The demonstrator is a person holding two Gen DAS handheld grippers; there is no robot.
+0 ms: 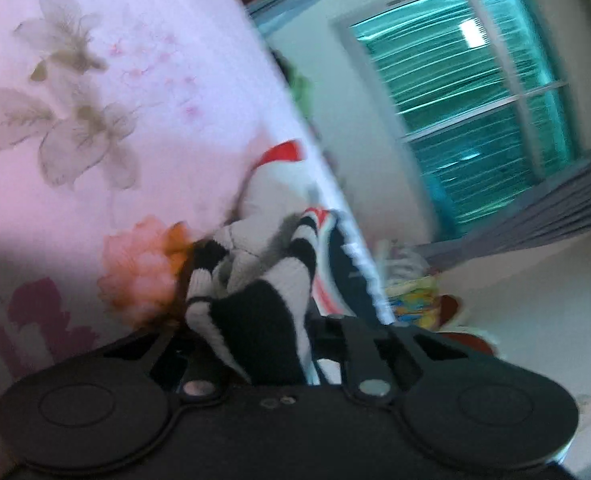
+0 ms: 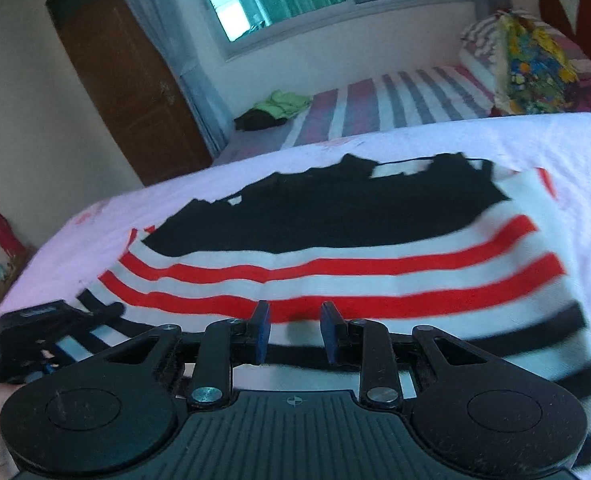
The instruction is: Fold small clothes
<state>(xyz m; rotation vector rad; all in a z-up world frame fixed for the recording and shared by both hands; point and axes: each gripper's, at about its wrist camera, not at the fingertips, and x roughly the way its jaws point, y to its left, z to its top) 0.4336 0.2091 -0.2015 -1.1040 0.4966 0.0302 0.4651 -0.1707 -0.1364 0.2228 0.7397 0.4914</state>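
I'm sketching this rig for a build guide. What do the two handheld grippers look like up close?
Both are matte black plastic with two round discs and linkage arms pinned by silver screws. The right gripper has blue pads on its fingers and a ribbed centre plate; the left gripper has a smooth body.

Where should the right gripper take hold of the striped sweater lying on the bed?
Grip the striped sweater by its near black-and-white hem, coming in low from the bed's near edge: it lies flat, and that edge sits just ahead of the right gripper.
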